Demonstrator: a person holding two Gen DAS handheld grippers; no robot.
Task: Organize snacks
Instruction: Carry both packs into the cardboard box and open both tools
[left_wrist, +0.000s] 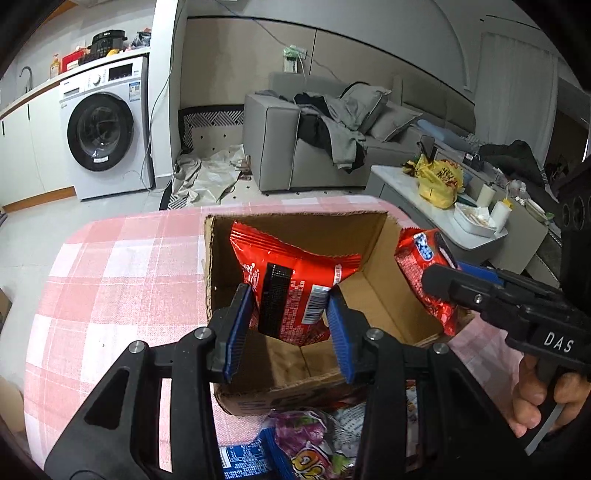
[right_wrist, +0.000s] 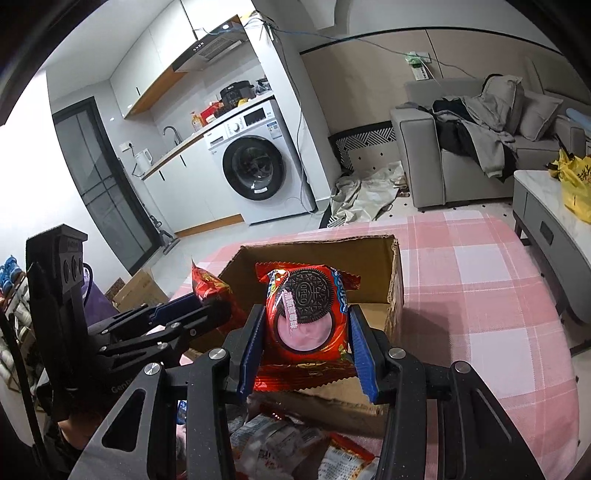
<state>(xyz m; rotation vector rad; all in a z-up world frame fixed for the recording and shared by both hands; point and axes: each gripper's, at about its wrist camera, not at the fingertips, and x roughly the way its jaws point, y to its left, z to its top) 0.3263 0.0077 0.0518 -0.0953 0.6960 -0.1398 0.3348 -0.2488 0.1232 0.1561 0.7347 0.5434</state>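
Observation:
An open cardboard box (left_wrist: 373, 236) stands on the pink checked table (left_wrist: 122, 266); it also shows in the right wrist view (right_wrist: 317, 247). My left gripper (left_wrist: 290, 310) is shut on a red snack packet (left_wrist: 291, 273) and holds it over the box opening. My right gripper (right_wrist: 306, 332) is shut on a red Oreo packet (right_wrist: 306, 310) above the box's near edge. In the left wrist view the right gripper (left_wrist: 458, 280) holds the Oreo packet (left_wrist: 421, 266) at the box's right wall. The left gripper (right_wrist: 207, 314) shows at left in the right wrist view.
Several loose snack packets (left_wrist: 314, 446) lie on the table in front of the box, also in the right wrist view (right_wrist: 280, 443). Beyond the table stand a washing machine (left_wrist: 107, 129), a grey sofa (left_wrist: 332, 140) and a low table (left_wrist: 461, 210) with clutter.

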